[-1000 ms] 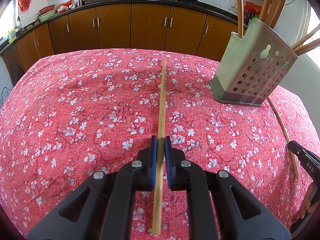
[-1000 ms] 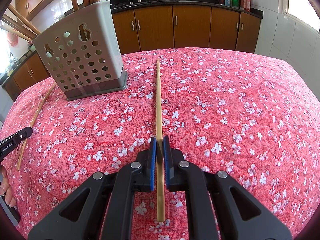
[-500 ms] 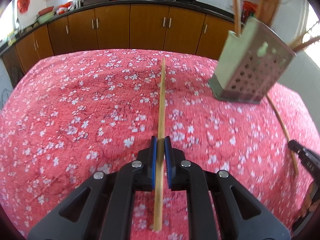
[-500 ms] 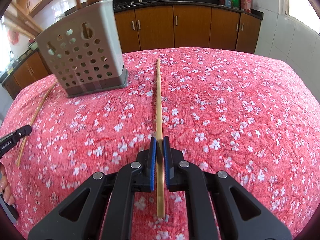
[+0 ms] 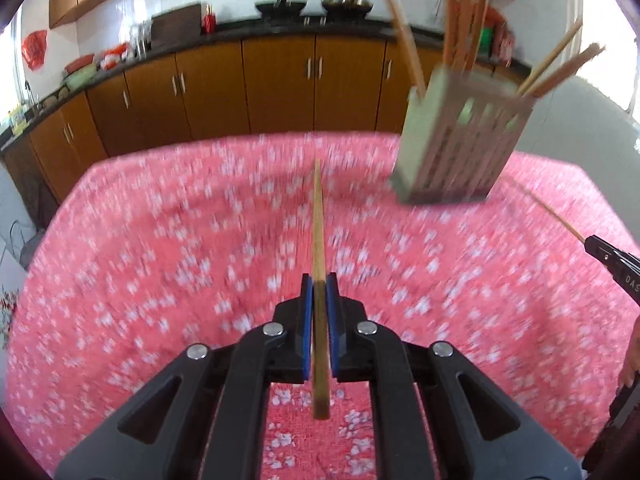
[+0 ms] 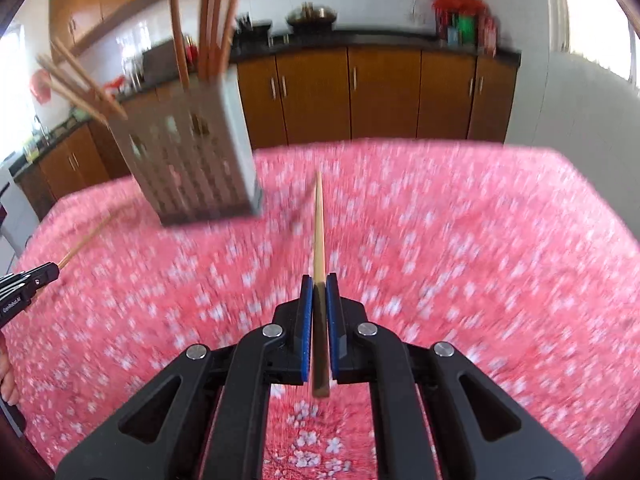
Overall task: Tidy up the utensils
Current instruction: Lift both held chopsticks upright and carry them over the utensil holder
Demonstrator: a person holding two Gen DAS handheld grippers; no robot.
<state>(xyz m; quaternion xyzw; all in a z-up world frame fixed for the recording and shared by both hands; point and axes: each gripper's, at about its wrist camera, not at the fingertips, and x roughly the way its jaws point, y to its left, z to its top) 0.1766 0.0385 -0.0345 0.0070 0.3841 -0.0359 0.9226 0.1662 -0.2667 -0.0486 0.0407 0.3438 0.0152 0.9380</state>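
Note:
My left gripper (image 5: 319, 280) grips a bamboo chopstick (image 5: 318, 220) between its blue pads, and the jaws are still closing on it. The stick hangs above the red flowered cloth (image 5: 160, 240) and points away from me. My right gripper (image 6: 319, 280) is shut on a second chopstick (image 6: 319, 224), also held off the cloth. A grey perforated utensil holder (image 5: 452, 148) with several chopsticks in it stands ahead to the right in the left wrist view. In the right wrist view the holder (image 6: 192, 160) stands ahead to the left. Each view shows the other gripper's tip at its edge.
Brown kitchen cabinets (image 5: 280, 88) under a dark counter with woks (image 5: 282, 6) run behind the table. A person's hand (image 5: 630, 360) shows at the right edge of the left wrist view. The flowered cloth (image 6: 480, 240) covers the whole table.
Both grippers have risen and lifted their chopsticks off the cloth. The views now tilt up, show more of the cabinets, and are blurred by motion. The holder sits farther off.

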